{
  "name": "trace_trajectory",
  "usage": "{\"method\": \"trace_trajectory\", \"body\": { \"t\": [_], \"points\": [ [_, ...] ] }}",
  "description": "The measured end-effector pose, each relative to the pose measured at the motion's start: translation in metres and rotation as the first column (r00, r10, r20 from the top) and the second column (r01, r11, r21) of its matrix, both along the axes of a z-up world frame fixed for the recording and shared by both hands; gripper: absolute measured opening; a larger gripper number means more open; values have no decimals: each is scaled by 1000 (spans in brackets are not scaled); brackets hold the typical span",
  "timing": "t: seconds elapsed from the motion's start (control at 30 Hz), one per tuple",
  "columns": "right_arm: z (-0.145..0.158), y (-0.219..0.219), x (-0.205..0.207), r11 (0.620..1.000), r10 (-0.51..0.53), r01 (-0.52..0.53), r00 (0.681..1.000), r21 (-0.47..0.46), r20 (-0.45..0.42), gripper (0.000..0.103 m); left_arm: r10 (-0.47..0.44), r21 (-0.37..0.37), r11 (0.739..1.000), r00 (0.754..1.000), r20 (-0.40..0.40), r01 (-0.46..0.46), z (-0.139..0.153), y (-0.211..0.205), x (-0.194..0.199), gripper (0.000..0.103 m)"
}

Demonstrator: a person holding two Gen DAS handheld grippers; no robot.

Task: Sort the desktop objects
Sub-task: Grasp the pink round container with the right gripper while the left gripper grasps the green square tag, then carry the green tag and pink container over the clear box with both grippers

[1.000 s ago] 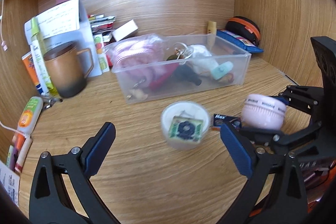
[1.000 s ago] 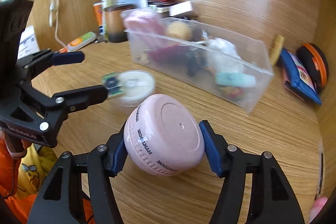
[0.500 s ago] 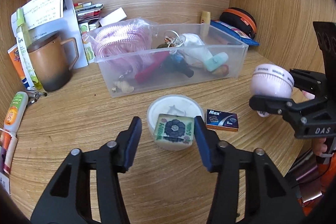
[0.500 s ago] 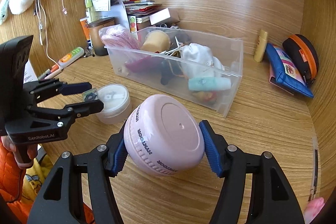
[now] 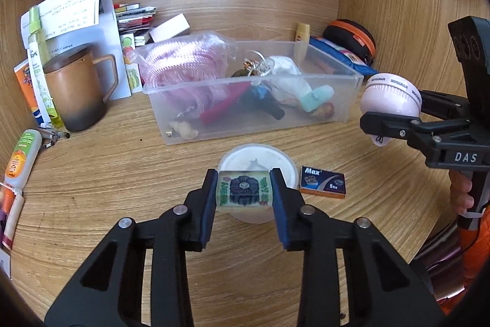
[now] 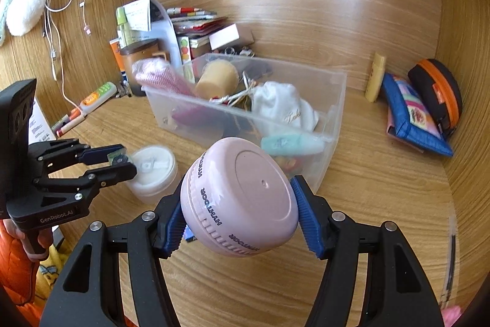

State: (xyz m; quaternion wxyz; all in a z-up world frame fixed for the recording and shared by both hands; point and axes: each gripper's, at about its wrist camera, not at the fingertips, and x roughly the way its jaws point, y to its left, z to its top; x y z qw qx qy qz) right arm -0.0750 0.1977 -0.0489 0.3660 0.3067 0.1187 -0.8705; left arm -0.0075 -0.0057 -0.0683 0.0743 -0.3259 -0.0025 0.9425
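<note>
Left gripper [image 5: 244,193] jaws closed on tile [image 5: 244,192], lying flat.

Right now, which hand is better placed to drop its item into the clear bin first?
Right. The right gripper holds the pink round case raised beside the clear bin. The left gripper has just closed on the small tile, low over the white jar.

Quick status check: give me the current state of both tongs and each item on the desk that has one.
left tongs: just closed, gripping the green flower-print block
right tongs: clamped on the pink round case, held off the desk
clear plastic bin: open-topped, full
white round tub: lid on, upright
brown mug: upright
Max box: lying flat
</note>
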Motion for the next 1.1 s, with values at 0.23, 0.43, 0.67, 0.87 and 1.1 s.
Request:
{"method": "trace_trajectory", "body": {
  "t": [0.23, 0.43, 0.67, 0.87, 1.1],
  "points": [
    [16, -2, -9, 1000, 0, 0, 999, -12, -35, 60, 7, -14, 1000, 1000, -15, -7, 10, -5, -3, 33],
    [26, -5, -16, 1000, 9, -10, 998, -23, -55, 60, 7, 1, 1000, 1000, -30, -7, 21, -9, -8, 33],
    [36, -9, -28, 1000, 9, -11, 997, -24, -73, 60, -7, -15, 1000, 998, -55, 6, 42, -8, -24, 33],
    [47, -10, -42, 1000, 1, -4, 996, -30, -85, 60, -50, -46, 998, 996, -79, 46, 64, 1, -36, 33],
    [54, -10, -63, 999, -17, 15, 997, -33, -77, 60, -89, -56, 995, 990, -110, 84, 84, 7, -54, 33]
  ]
}}
